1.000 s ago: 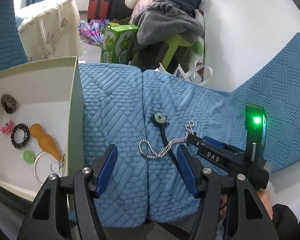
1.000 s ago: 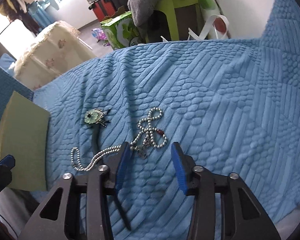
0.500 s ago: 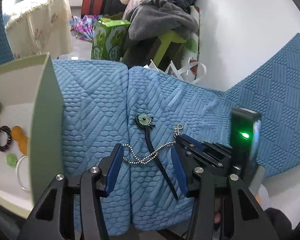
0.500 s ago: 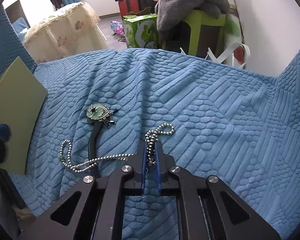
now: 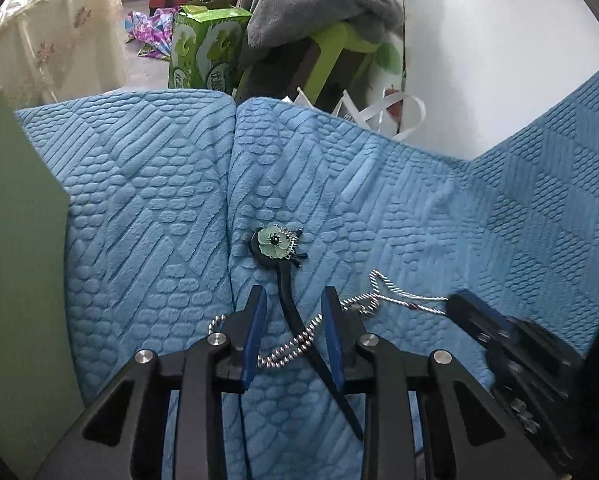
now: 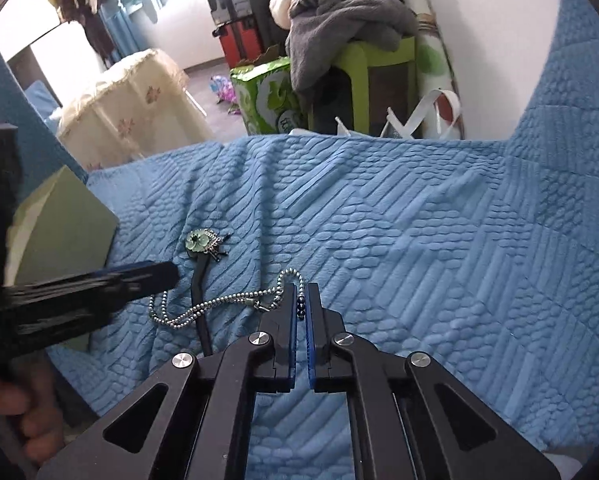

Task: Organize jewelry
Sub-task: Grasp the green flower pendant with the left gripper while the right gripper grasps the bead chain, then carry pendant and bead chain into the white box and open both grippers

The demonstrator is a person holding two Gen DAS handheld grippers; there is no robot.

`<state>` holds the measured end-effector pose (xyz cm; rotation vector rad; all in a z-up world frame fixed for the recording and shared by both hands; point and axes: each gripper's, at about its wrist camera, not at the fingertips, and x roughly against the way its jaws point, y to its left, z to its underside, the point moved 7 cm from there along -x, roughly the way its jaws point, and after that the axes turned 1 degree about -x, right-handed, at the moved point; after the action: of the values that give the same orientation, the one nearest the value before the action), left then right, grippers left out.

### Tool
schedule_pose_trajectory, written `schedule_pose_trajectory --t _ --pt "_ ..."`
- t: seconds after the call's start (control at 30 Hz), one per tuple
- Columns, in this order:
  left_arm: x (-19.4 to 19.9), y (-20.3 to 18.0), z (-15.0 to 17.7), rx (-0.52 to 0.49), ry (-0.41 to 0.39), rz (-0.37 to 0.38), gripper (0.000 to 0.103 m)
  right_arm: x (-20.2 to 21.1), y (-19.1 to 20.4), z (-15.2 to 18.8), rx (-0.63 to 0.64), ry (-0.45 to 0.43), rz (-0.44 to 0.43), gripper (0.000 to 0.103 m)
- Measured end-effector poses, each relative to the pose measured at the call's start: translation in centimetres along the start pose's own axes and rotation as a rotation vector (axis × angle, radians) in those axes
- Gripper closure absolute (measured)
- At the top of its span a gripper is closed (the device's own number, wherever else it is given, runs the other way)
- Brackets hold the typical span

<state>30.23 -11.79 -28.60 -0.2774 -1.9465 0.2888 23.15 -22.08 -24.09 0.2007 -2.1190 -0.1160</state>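
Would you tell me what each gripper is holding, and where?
Right gripper pinches the bead chain at its looped end; left gripper is open, holding nothing.

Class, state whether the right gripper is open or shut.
Shut: the right gripper has its blue pads nearly together, pinching the bead chain.

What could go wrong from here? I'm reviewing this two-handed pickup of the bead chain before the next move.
1. The bead chain lies across the black stem of the flower hairpin, so lifting the chain may drag the pin along.
2. The left gripper is open astride both stem and chain, so closing may catch the pin too.
3. The right gripper pinches only a few beads near one end; the chain could slip out.
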Motion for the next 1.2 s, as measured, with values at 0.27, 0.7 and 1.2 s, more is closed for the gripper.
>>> schedule_pose_trajectory --t 0.27,0.7,1.2 --pt "-2.8 -0.4 -0.3 -0.077 0.027 -0.094 0.085 0.8 -0.1 0.5 -0.030 -0.001 -0.050 0.101" --pt "-0.8 -1.0 -1.1 -0.121 -0.009 -0.078 0.098 2.6 0.5 -0.4 -0.042 -0.026 -0.062 0.101" --pt "12.4 1.8 -1.2 -0.089 -0.115 -0.025 0.098 10.5 5.9 -3.9 0.003 -0.127 -0.084 0.101"
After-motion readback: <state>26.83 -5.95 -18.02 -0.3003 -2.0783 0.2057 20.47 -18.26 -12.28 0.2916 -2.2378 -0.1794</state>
